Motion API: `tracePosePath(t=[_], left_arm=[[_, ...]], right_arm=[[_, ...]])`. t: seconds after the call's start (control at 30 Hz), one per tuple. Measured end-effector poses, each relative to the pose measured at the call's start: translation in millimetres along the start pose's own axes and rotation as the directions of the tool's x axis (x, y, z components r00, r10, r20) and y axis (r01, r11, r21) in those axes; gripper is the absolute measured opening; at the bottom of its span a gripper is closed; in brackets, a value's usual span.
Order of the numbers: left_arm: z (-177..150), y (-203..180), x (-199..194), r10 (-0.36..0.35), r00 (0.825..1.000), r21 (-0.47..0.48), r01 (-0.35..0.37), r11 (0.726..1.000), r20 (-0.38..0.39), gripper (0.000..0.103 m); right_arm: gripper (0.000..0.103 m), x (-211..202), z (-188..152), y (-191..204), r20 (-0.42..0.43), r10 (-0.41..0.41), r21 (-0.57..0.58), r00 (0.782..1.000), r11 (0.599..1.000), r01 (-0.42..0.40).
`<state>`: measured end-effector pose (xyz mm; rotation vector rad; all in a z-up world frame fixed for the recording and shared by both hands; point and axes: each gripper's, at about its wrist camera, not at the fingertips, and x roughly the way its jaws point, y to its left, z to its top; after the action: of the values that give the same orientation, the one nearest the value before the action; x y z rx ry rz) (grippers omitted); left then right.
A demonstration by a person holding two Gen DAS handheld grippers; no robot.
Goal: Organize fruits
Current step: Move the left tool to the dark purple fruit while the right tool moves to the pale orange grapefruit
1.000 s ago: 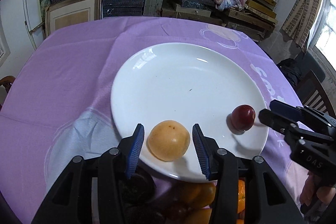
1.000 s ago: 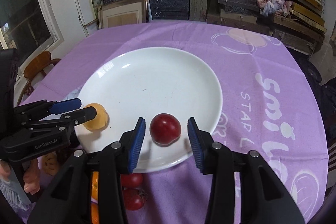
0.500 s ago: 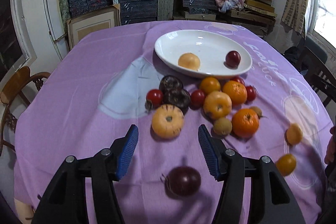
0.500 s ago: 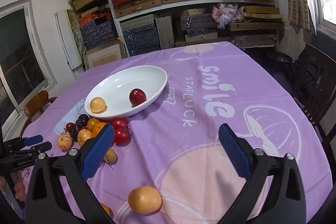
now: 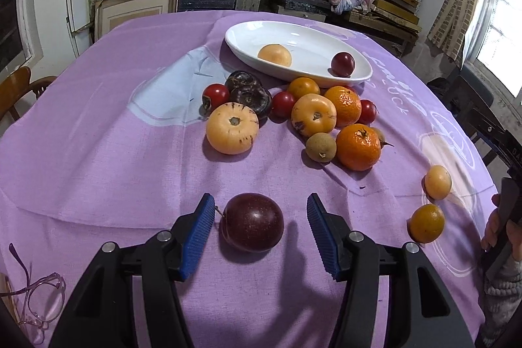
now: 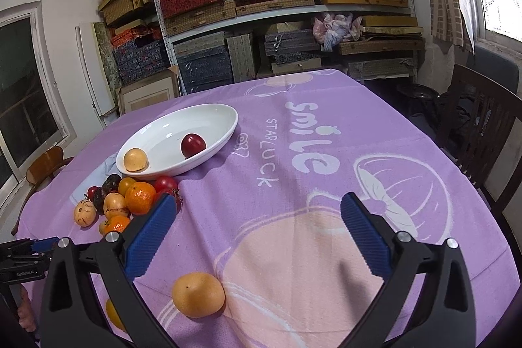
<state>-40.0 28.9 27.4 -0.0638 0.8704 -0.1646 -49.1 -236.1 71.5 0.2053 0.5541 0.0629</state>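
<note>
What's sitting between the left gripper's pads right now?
In the left wrist view, a dark purple fruit lies on the cloth between the left gripper's open pads, untouched on the right side.

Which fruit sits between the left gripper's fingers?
The dark purple fruit, alone on the cloth between the open left gripper pads, unpinched. The other fruits are clustered nearer the white plate.

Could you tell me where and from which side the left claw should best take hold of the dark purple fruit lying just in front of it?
Grip the dark purple fruit across its round middle, coming from the near side, angled down as the open left claw already points. Its stem points toward the left pad, so turning a little to clear it may help.
</note>
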Motion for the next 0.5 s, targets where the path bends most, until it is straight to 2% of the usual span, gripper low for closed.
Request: tracePosePath(t=[0.5], left_arm=[[-8.1,4.1,2.9,0.004,1.000,0.000,-0.004,1.000,-0.003,0.058]], right_arm=[[0.099,2.7,0.2,-4.7,-0.012,0.013,0.017,1.000,1.000,-0.013]])
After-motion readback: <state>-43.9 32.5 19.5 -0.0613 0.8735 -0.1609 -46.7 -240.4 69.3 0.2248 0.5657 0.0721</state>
